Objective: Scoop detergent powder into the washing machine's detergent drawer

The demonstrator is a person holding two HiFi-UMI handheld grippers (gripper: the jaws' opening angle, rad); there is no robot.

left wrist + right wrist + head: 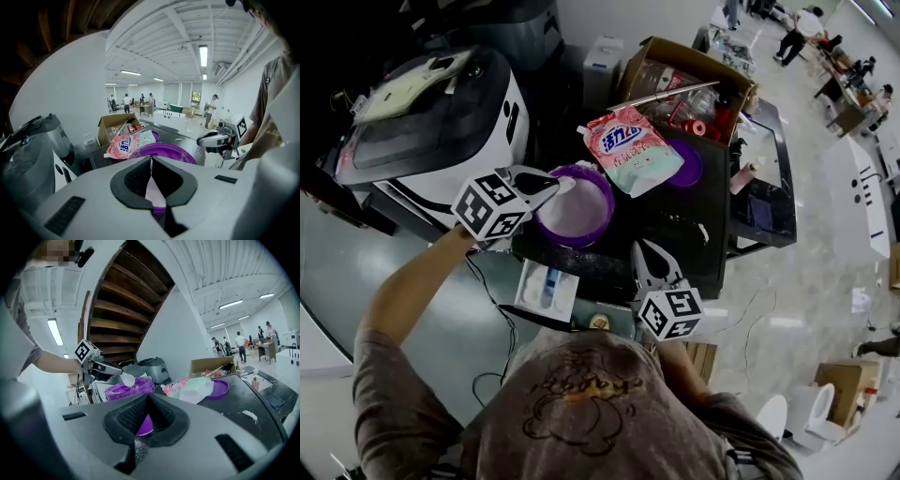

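Note:
My left gripper (pixel 555 184) is shut on the handle of a white scoop (pixel 568 186), whose bowl hangs over the near-left rim of the purple tub (pixel 598 228) of white powder. In the left gripper view the pale handle (pixel 154 187) sits between the closed jaws, with the tub (pixel 173 151) just beyond. My right gripper (pixel 641 247) stands shut and empty at the table's near edge, right of the tub. It also sees the scoop (pixel 127 378) above the tub (pixel 123 390). The white detergent drawer (pixel 546 289) lies below the tub, near my body.
A pink detergent bag (pixel 630 145) and a purple lid (pixel 688 165) lie behind the tub on the black table (pixel 675 225). The washing machine (pixel 431 122) stands at the left. An open cardboard box (pixel 684 84) sits at the back.

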